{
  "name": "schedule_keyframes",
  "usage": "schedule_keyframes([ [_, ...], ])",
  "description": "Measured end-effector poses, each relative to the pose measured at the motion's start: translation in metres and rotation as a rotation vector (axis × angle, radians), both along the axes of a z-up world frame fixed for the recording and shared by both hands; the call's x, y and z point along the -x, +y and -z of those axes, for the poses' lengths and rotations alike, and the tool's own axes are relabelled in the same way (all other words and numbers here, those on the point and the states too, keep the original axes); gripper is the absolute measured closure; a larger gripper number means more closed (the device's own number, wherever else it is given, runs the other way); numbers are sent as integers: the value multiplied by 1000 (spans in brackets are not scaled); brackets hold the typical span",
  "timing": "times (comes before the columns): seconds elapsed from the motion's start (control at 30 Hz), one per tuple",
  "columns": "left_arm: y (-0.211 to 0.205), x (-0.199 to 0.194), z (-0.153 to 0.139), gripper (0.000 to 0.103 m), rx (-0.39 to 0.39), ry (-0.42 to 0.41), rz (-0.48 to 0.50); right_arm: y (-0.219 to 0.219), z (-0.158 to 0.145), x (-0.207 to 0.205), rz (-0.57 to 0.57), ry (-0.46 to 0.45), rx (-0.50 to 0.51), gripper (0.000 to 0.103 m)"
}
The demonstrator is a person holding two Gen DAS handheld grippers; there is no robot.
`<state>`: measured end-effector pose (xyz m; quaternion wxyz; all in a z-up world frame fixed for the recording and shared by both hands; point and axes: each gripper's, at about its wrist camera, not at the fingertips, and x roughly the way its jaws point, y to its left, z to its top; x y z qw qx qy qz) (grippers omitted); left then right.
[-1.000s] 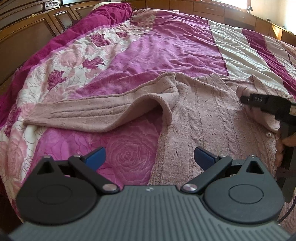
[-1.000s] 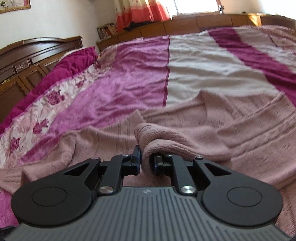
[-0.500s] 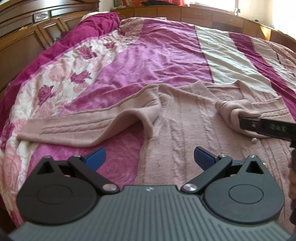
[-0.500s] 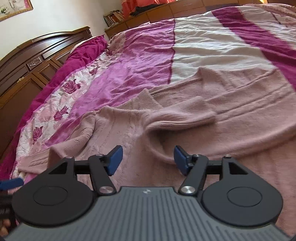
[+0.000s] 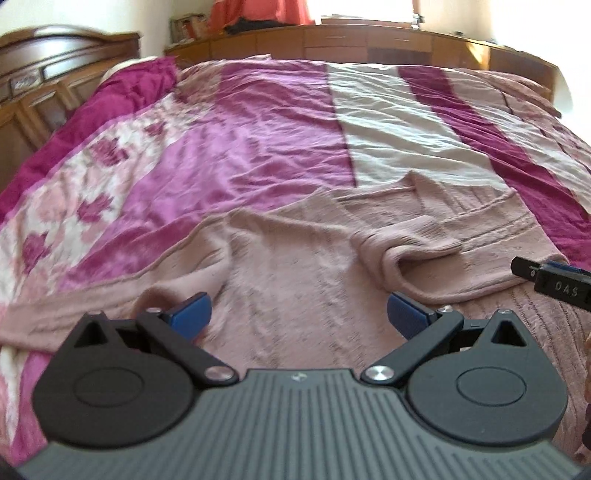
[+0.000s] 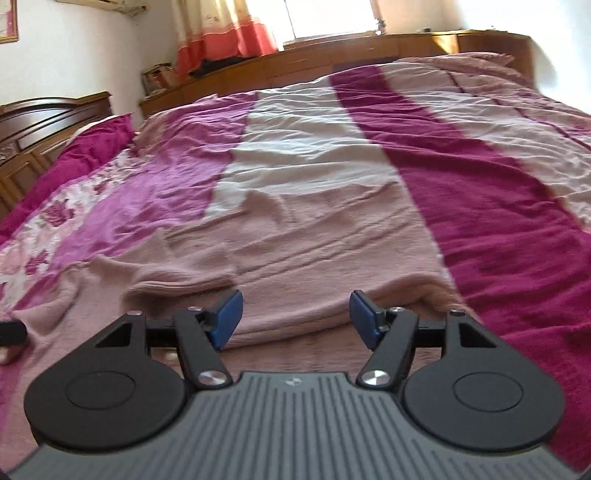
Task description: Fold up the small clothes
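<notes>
A dusty-pink knitted cardigan (image 5: 295, 266) lies spread on the bed. Its right sleeve (image 5: 417, 240) is folded across the body, with the cuff end resting near the middle. Its left sleeve (image 5: 74, 310) stretches out flat to the left. My left gripper (image 5: 295, 314) is open and empty, just above the cardigan's body. My right gripper (image 6: 293, 314) is open and empty over the folded sleeve (image 6: 295, 258); it also shows at the right edge of the left wrist view (image 5: 554, 284).
A bedspread with magenta, pink, cream and floral stripes (image 5: 258, 140) covers the bed. A dark wooden headboard (image 5: 44, 96) stands at the left and low wooden cabinets (image 5: 369, 44) line the far wall under a curtained window (image 6: 229, 33).
My right gripper opened and let go of the right sleeve, which now lies folded across the cardigan. It then pulled back to the right. My left gripper moved right, over the cardigan's body.
</notes>
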<state>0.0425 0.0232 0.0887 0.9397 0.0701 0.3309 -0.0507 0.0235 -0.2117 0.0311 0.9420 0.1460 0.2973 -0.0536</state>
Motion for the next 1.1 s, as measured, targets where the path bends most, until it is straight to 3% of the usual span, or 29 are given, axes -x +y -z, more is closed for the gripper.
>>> schedule_keyframes([
  [0.3, -50, -34, 18, 1, -76, -13, 139, -12, 18, -5, 18, 14, -23, 32],
  [0.57, -88, -54, 38, 6, -176, -79, 222, -18, 39, -3, 19, -11, -71, 30],
  [0.87, -106, -75, 67, 26, -207, -43, 271, -11, 49, -2, -6, -39, -39, 22],
  [0.97, -110, -76, 72, 36, -229, -66, 296, -12, 51, -3, -10, -44, -46, 21],
  [1.03, -111, -73, 72, 73, -233, -95, 307, -12, 52, -3, -13, -45, -45, 20],
  [1.1, -109, -73, 67, 90, -223, -105, 280, -12, 52, -3, -15, -46, -48, 20],
])
